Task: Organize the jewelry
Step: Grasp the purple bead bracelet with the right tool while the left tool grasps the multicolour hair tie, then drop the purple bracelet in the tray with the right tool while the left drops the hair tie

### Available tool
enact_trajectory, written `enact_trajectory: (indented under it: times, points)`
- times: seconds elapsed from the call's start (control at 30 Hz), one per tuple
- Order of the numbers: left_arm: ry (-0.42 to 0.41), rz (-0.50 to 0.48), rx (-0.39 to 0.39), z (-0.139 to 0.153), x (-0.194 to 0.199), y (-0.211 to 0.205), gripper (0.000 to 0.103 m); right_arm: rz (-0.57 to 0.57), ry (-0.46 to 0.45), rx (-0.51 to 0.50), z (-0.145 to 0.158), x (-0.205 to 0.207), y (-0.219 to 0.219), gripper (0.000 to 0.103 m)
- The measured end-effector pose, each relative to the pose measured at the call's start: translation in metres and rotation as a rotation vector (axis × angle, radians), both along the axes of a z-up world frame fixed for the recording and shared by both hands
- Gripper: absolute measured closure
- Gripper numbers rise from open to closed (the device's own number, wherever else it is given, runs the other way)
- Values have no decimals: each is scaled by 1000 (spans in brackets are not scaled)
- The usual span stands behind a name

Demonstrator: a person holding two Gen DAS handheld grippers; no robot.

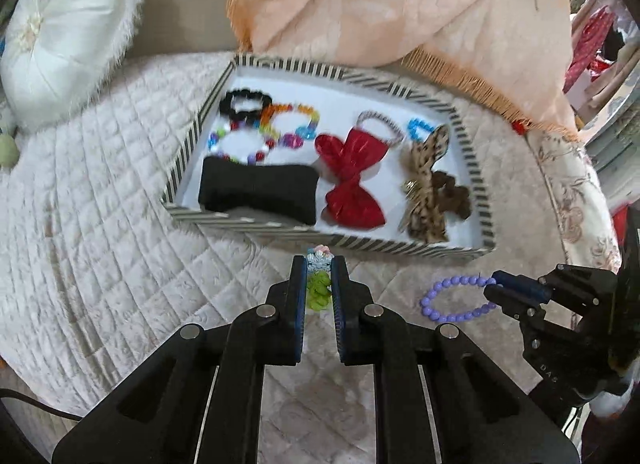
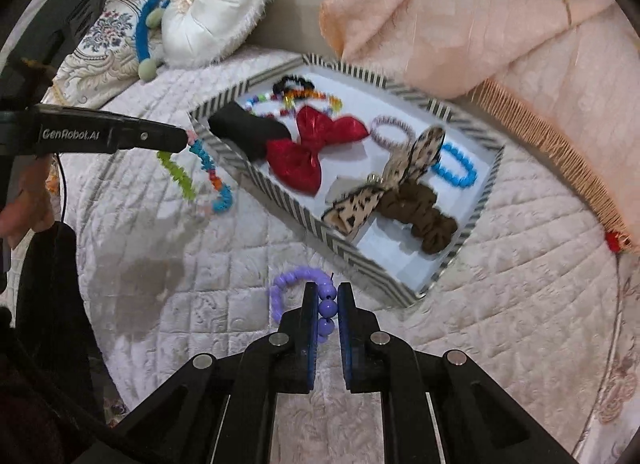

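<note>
While the left hand-held gripper [image 1: 319, 284] is clenching the multicolour bracelet [image 2: 208, 172] and the right hand-held gripper [image 2: 328, 306] is clenching the purple bead bracelet [image 1: 452, 300], both are awaiting carriage over the striped tray [image 1: 332, 242] rim for release.

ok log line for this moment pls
left gripper: shut on multicolour bracelet | right gripper: shut on purple bracelet | striped tray: holds bows, scrunchies, bracelets

tray [image 1: 476, 180]: we note black-and-white stripes, white floor
bow [image 1: 352, 180]: red
bead bracelet [image 2: 296, 284]: we record lilac
scrunchie [image 2: 420, 216]: brown
hair clip [image 1: 424, 188]: leopard spots
quilt [image 1: 100, 192]: off-white
</note>
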State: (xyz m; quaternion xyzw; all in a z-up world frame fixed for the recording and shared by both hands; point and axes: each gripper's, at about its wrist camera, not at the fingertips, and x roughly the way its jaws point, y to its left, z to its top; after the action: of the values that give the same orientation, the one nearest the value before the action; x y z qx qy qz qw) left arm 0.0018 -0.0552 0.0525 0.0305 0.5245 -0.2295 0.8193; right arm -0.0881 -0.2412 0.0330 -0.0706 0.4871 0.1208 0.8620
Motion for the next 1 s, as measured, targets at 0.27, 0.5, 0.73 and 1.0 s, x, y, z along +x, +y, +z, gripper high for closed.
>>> enact_trajectory:
  times: [0.27,0.5,0.73,1.0]
  points:
    - [-50,18,-4,29,3,4,92,-11,-45,-26,32,-3,-10,94]
    - [-91,26,14,45,13,-1,92,-28,-77,-34,55,13,-19,94]
    - [-130,27,61,50,36,-16,92,-33,-79,-53,61,43,-26,94]
    - [-150,26,85,50,72,-37,92,-67,-89,-46,66,89,-38,94]
